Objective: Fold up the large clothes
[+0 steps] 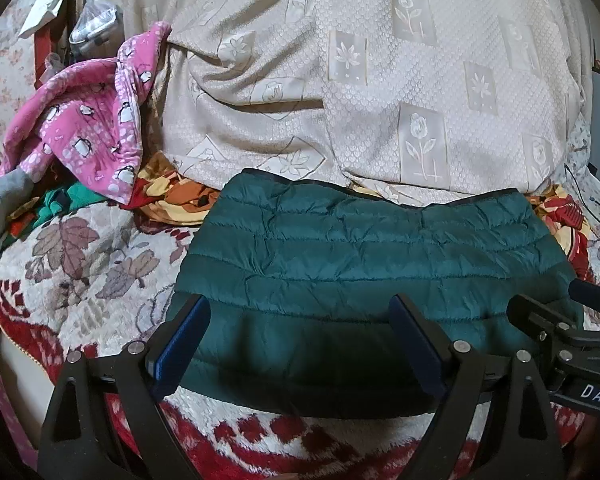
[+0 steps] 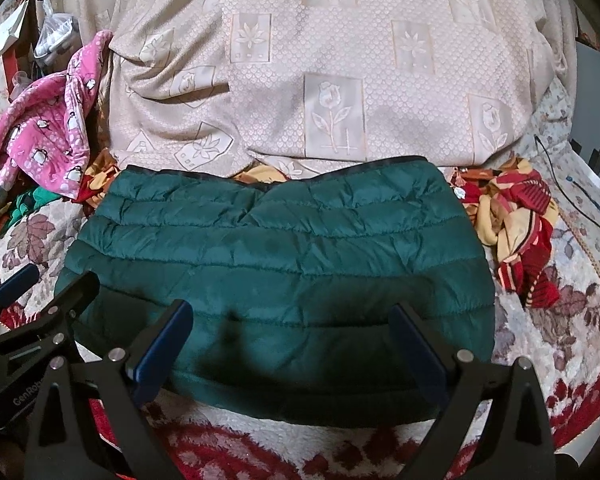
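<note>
A dark green quilted jacket (image 1: pixel 364 280) lies folded into a wide rectangle on the bed, also seen in the right wrist view as the jacket (image 2: pixel 284 264). My left gripper (image 1: pixel 300 312) hovers open above its near left part, nothing between the blue-padded fingers. My right gripper (image 2: pixel 292 320) is open above the jacket's near middle, also holding nothing. The right gripper (image 1: pixel 556 304) shows at the right edge of the left wrist view. The left gripper (image 2: pixel 48 276) shows at the left edge of the right wrist view.
A beige flower-patterned cover (image 1: pixel 380 80) rises behind the jacket. A pink penguin-print cloth (image 1: pixel 92 120) is heaped at the back left. A red and yellow cloth (image 2: pixel 520 232) lies bunched at the right. The leaf-and-red blanket (image 1: pixel 80 272) covers the bed. Cables (image 2: pixel 580 200) run at far right.
</note>
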`<state>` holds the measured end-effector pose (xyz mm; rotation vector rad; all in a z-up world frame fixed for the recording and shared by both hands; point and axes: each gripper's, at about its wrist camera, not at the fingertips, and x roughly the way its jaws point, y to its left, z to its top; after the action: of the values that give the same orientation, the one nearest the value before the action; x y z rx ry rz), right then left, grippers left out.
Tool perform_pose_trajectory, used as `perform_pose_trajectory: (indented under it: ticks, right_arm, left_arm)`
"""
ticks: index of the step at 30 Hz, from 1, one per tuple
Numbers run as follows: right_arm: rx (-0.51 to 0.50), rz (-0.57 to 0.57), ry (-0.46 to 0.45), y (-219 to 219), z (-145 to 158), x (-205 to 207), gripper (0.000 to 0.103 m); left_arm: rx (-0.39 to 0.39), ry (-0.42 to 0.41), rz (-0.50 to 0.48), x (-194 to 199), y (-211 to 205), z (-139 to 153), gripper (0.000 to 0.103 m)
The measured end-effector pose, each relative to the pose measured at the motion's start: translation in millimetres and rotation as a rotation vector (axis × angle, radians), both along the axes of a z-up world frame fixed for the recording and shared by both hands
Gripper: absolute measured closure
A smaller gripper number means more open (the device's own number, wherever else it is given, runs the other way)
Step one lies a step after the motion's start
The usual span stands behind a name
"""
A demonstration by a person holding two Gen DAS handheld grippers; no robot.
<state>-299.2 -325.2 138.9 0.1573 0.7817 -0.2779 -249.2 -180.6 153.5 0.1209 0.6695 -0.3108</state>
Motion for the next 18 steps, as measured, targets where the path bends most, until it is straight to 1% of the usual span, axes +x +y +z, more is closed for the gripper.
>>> perform_pose_trajectory:
  ticks: [18]
  right_arm:
    - [0.007,0.000,0.006,-0.8,-2.4,0.4,0.003]
  left_arm:
    - [0.001,0.008,0.000,-0.7,-0.8,-3.1,0.034]
